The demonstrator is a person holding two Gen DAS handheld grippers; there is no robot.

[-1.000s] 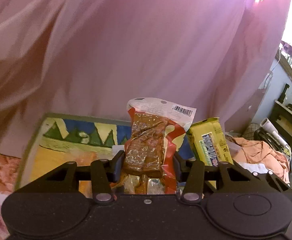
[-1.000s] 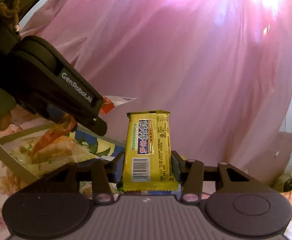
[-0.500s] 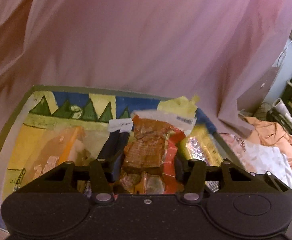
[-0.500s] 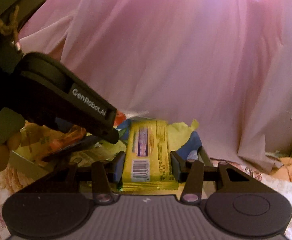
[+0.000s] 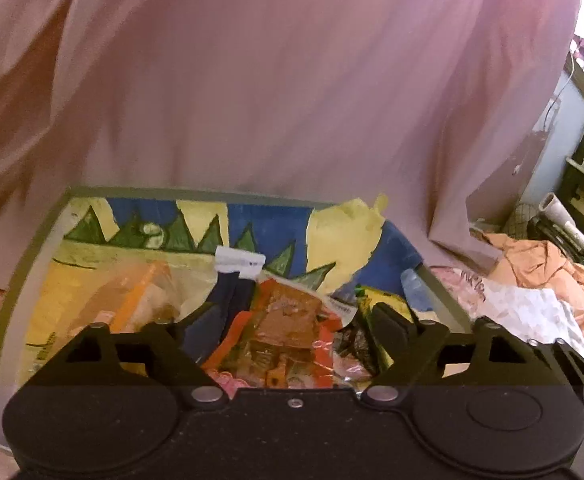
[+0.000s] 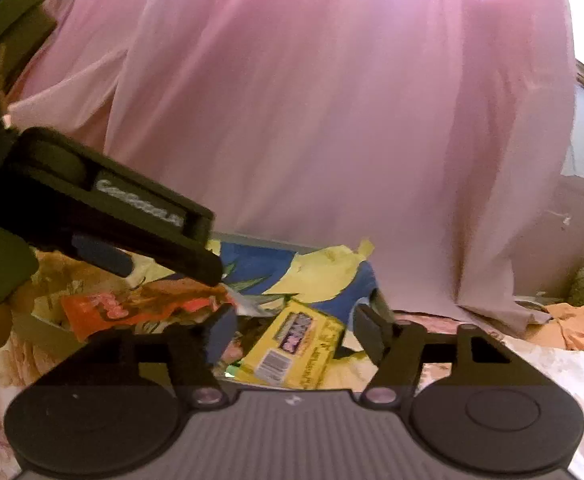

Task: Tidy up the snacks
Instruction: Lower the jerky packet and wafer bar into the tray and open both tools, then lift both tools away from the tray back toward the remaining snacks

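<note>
Pink curtain (image 5: pixel 292 80) backs the box (image 5: pixel 32 248). Left gripper (image 5: pixel 292 326), jaws spread, empty, over the red snack pack (image 5: pixel 284 332) at 12 o'clock. Right gripper (image 6: pixel 292 338), jaws wide, released yellow bar (image 6: pixel 292 348), long axis toward 1 o'clock.

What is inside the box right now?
In the box: a red snack pack, a yellow bar and an orange packet. Anything beneath them is hidden.

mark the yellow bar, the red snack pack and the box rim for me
yellow bar (image 6: pixel 292 350): right wrist view, middle of the wrapper.
red snack pack (image 5: pixel 282 338): left wrist view, brown centre of the pack.
box rim (image 5: pixel 196 191): left wrist view, grey far edge.
</note>
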